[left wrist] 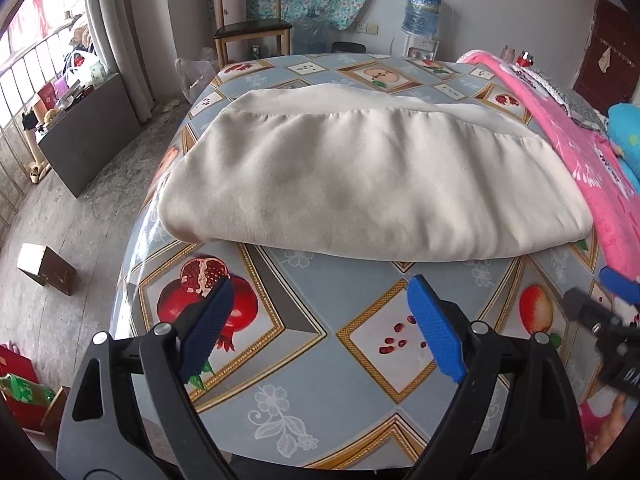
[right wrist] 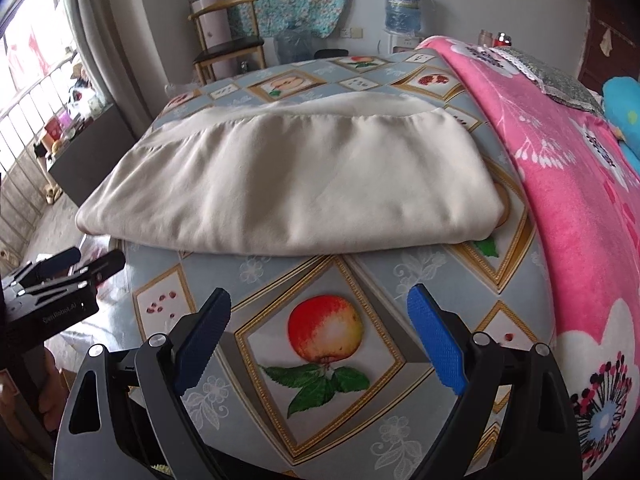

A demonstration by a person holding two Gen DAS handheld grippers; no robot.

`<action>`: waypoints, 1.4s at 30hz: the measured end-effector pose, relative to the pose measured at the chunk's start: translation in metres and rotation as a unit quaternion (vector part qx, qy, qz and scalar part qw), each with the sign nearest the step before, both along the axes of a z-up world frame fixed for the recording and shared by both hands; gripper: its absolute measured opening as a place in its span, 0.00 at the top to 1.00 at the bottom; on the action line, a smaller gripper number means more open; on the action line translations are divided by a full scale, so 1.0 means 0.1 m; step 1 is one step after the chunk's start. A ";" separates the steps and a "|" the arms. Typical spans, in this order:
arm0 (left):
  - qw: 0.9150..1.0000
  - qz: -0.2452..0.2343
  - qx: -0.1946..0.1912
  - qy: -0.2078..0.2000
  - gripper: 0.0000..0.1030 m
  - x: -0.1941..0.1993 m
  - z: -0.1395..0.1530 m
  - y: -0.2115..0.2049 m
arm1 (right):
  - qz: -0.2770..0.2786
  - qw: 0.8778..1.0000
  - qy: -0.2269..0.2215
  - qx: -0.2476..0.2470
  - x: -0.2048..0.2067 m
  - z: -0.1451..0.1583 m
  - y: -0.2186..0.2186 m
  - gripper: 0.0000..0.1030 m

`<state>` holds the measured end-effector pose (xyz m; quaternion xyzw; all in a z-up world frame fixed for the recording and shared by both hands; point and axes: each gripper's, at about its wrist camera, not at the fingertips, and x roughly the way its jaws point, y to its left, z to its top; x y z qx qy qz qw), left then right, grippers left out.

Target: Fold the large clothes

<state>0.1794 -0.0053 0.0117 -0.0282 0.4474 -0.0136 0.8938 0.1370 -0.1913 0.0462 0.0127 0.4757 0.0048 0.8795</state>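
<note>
A cream garment [left wrist: 360, 172] lies folded into a wide flat rectangle on the fruit-patterned tablecloth [left wrist: 304, 368]; the right wrist view shows the same garment [right wrist: 288, 184]. My left gripper [left wrist: 320, 292] hovers over the bare cloth short of the garment's near edge, its jaws wide open with nothing between them. My right gripper [right wrist: 320, 300] is also open and empty, a little short of the near fold. The right gripper's blue finger and black body show at the right edge of the left view [left wrist: 612, 308]. The left gripper shows at the left edge of the right view [right wrist: 60, 280].
A pink flowered blanket [right wrist: 560, 184] covers the table's right side, with a blue plush toy [right wrist: 624, 112] beyond it. Behind the table stand a wooden chair [left wrist: 248, 28] and a water dispenser [left wrist: 422, 12]. A small box [left wrist: 46, 268] lies on the floor at the left.
</note>
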 end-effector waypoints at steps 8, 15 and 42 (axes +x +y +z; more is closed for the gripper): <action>0.998 0.029 0.026 -0.049 0.13 -0.22 0.20 -0.16 | 0.008 1.000 0.000 -0.013 -0.14 0.00 0.13 0.15; 0.996 0.061 0.047 -0.053 0.12 -0.29 0.35 -0.16 | -0.003 1.000 -0.016 -0.013 -0.22 0.11 0.08 0.15; 0.999 0.046 0.027 0.010 0.12 -0.30 0.19 -0.18 | -0.013 0.999 -0.025 -0.015 -0.20 0.19 0.05 0.15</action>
